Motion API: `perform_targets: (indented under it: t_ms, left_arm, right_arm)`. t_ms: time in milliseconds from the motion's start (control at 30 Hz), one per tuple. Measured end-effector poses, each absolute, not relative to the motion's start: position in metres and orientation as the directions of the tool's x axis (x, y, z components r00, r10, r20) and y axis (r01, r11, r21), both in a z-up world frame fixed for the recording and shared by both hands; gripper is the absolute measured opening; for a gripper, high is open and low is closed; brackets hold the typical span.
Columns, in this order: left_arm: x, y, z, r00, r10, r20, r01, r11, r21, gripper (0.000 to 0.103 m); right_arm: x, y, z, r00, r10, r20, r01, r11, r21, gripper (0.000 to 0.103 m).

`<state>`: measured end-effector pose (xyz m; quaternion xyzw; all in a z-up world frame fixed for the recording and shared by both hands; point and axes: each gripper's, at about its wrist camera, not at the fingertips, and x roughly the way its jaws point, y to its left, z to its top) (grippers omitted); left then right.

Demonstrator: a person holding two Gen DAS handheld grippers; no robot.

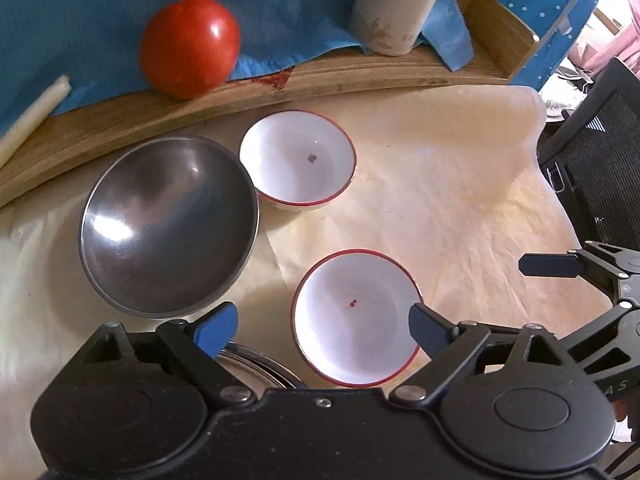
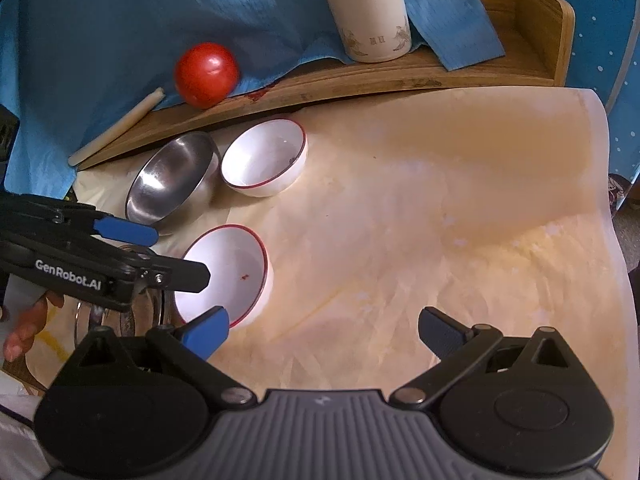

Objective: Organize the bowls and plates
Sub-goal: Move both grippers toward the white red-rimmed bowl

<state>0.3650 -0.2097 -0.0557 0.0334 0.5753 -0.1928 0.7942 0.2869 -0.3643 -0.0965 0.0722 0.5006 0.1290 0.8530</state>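
We see a counter (image 2: 440,240) under cream paper, a wooden tray (image 2: 360,80) with blue cloth (image 2: 120,40) along its far edge. Landmark: the steel bowl (image 1: 168,224), near the tray. The far white bowl (image 1: 298,162), red-rimmed, sits just beside the steel bowl on its right, about touching. The near white bowl (image 1: 354,318) sits nearer the camera than the steel bowl, apart from it. Behind the steel bowl on the tray: a tomato (image 1: 190,46), a cream flask (image 1: 394,8), a pale stick (image 1: 32,120).

Left gripper (image 1: 324,330): jaws spread wide, nothing clenched; one pad overlaps the near bowl's right rim, contact unclear. Right gripper (image 2: 324,334): jaws wide, released, over bare paper, blue pad by the near bowl's front rim.

Only the right wrist view shows a hand (image 2: 24,332) and the left gripper from the side; both views show a glassy rim beneath it, unclear what.
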Motion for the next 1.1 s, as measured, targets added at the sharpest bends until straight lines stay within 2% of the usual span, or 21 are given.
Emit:
perform_targets:
  t_ms: [133, 200, 333, 467, 600, 733, 800, 900, 1033, 1100]
  left_arm:
    - [0.368, -0.207, -0.057, 0.25, -0.289, -0.924, 0.343, 0.919, -0.195, 0.092]
    - [0.37, -0.208, -0.059, 0.241, -0.289, -0.926, 0.351, 0.916, -0.195, 0.086]
    - [0.376, -0.207, -0.062, 0.232, -0.275, -0.933, 0.35, 0.919, -0.183, 0.081]
    - [0.378, -0.205, -0.064, 0.221, -0.269, -0.937, 0.344, 0.921, -0.183, 0.07]
    - [0.379, -0.206, -0.067, 0.211, -0.264, -0.941, 0.344, 0.921, -0.181, 0.052]
    - [0.379, -0.205, -0.069, 0.206, -0.257, -0.944, 0.341, 0.923, -0.176, 0.046]
    - [0.38, -0.205, -0.07, 0.203, -0.248, -0.947, 0.338, 0.926, -0.17, 0.039]
    - [0.379, -0.206, -0.072, 0.198, -0.25, -0.948, 0.334, 0.926, -0.175, 0.034]
    - [0.377, -0.205, -0.074, 0.199, -0.24, -0.95, 0.331, 0.929, -0.165, 0.029]
    - [0.377, -0.205, -0.075, 0.201, -0.229, -0.952, 0.329, 0.932, -0.155, 0.025]
  right_arm:
    - [0.292, -0.364, -0.097, 0.46, 0.288, -0.84, -0.127, 0.957, 0.259, 0.103]
    - [0.295, -0.363, -0.1, 0.449, 0.289, -0.845, -0.116, 0.957, 0.266, 0.103]
    - [0.3, -0.36, -0.104, 0.423, 0.3, -0.855, -0.102, 0.953, 0.284, 0.103]
    - [0.305, -0.356, -0.108, 0.395, 0.314, -0.863, -0.085, 0.948, 0.306, 0.103]
    - [0.309, -0.353, -0.114, 0.365, 0.342, -0.866, -0.067, 0.937, 0.342, 0.101]
    - [0.314, -0.348, -0.116, 0.346, 0.368, -0.863, -0.078, 0.928, 0.364, 0.085]
    - [0.316, -0.344, -0.117, 0.333, 0.373, -0.866, -0.079, 0.926, 0.368, 0.081]
    - [0.319, -0.339, -0.118, 0.32, 0.374, -0.871, -0.08, 0.926, 0.368, 0.07]
    - [0.322, -0.336, -0.12, 0.307, 0.369, -0.877, -0.062, 0.928, 0.368, 0.052]
    - [0.323, -0.335, -0.121, 0.305, 0.372, -0.877, -0.054, 0.926, 0.374, 0.047]
